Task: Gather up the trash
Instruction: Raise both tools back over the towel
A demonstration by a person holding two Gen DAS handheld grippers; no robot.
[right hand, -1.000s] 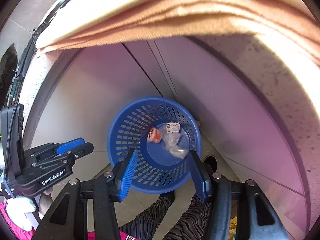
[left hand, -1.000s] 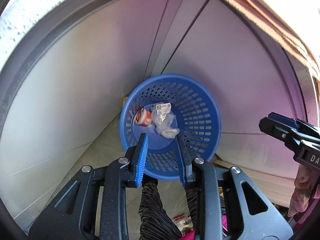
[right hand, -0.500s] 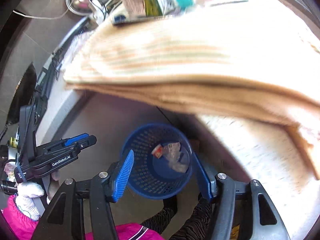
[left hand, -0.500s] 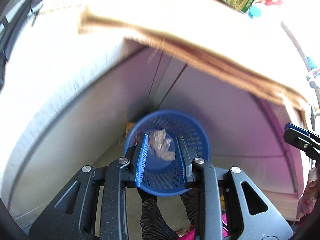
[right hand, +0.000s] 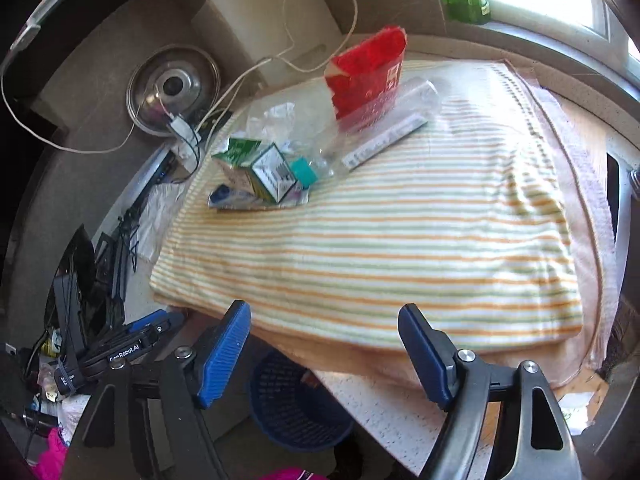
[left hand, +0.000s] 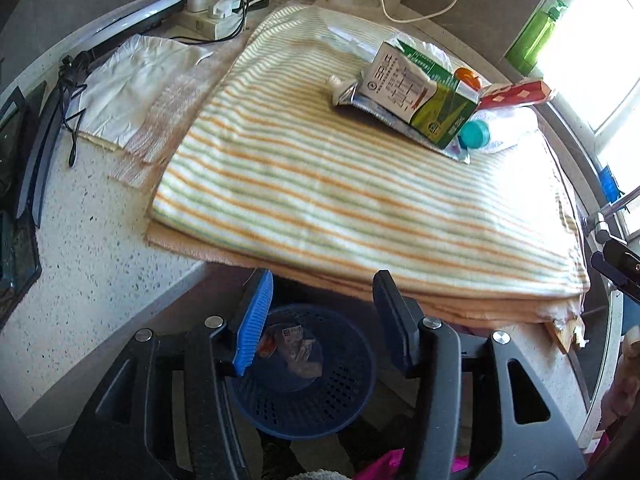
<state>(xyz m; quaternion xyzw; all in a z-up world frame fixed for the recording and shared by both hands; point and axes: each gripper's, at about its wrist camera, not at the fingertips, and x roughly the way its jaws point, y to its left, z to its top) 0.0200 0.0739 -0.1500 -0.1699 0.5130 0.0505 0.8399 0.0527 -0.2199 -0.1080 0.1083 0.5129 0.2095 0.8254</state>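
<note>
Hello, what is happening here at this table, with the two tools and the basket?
A person is collecting trash with a hand-held gripper in each hand. Both the left gripper and the right gripper are empty, their jaws opening. A few wrappers already lie in the blue basket under the table edge. More trash waits on the striped towel: a green carton, a red packet, a clear bottle.

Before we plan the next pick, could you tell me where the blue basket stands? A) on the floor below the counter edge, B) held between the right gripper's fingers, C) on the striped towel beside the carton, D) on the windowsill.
A: the basket sits low on the floor, beneath the counter edge and the towel's overhang.
</note>
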